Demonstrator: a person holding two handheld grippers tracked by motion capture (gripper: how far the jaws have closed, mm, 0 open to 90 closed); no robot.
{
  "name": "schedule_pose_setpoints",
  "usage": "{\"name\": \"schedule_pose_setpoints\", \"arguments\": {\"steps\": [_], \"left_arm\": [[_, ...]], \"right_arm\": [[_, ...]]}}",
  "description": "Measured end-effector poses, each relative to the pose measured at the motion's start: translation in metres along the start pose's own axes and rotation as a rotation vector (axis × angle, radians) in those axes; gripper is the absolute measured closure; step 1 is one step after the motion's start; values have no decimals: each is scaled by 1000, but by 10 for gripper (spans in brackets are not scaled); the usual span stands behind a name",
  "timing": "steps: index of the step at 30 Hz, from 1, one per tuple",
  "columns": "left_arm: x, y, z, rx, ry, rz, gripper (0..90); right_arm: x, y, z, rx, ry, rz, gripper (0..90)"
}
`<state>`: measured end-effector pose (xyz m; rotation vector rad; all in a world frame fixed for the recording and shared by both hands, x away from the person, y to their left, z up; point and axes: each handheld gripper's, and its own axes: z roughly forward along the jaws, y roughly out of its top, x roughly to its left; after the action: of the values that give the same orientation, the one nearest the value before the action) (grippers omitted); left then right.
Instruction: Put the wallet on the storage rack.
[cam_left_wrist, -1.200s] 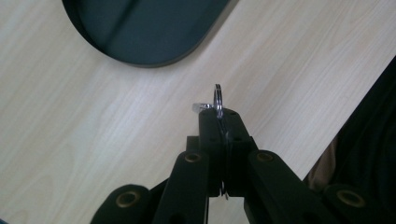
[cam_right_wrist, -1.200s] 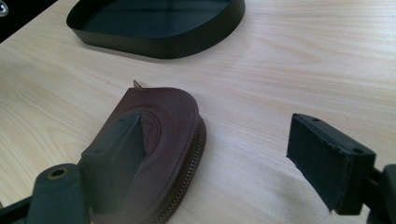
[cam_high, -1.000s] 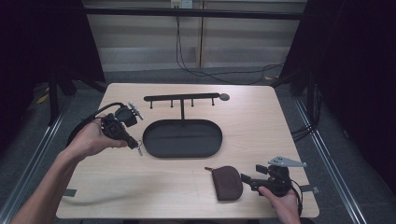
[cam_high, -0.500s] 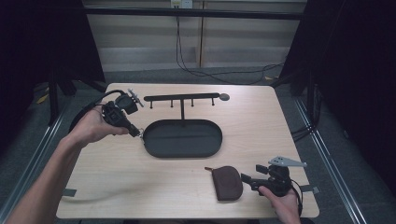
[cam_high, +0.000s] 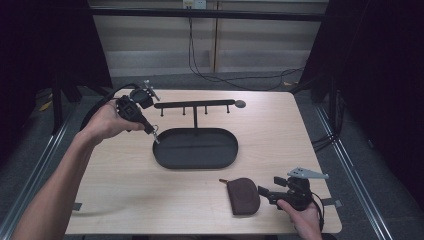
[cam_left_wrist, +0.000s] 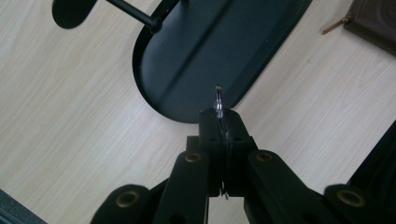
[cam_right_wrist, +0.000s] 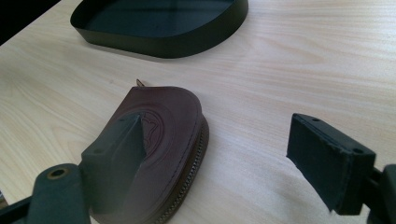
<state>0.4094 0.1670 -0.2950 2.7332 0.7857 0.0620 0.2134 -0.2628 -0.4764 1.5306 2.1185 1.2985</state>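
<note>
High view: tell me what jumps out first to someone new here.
The black oval tray sits mid-table, with a hook rack rising at its far side. The left tool, above the tray's left end, is shut on a small metal ring. Near the front edge lies a brown pouch, with the right tool open beside it.

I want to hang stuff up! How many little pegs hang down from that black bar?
4. They hang in a row under the bar of the black rack, above the oval tray: one left of the post, three farther right. Another could hide behind the left gripper.
</note>
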Motion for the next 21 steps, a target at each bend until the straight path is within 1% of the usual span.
{"name": "schedule_pose_setpoints", "arguments": {"steps": [1,2,3,4,5,6,7,9,12,13,15,18,19,21], "left_arm": [[2,2,-1,6,3,-14,892],[4,3,-1,11,-4,-1,892],[5,4,-2,-2,-9,-7,892],[7,5,-3,2,-11,-12,892],[7,7,-3,11,-13,-8,892],[8,8,-2,14,-8,-7,892],[8,10,-2,19,-9,-14,892],[9,12,-1,15,-19,-8,892],[11,18,1,32,-21,0,892],[12,20,1,33,-19,-6,892],[16,25,1,42,-21,-4,892],[17,28,2,47,-20,-9,892],[18,30,2,56,-21,-1,892],[20,33,4,49,-27,-12,892]], "right_arm": [[0,0,0,-1,2,-4,186],[-1,0,0,0,1,-5,186],[-1,0,0,0,1,-4,186],[-1,0,0,-1,1,-3,186],[-1,0,0,-1,2,-2,186],[-1,0,0,2,3,1,186],[-1,0,0,2,4,6,186],[-1,0,0,1,5,6,186],[-1,0,0,1,7,5,186],[-1,0,-1,3,6,8,186],[-1,0,-1,2,6,7,186],[-1,-1,-1,2,9,8,185],[-1,0,-1,2,9,8,185],[-1,0,-1,3,11,8,185]]}}
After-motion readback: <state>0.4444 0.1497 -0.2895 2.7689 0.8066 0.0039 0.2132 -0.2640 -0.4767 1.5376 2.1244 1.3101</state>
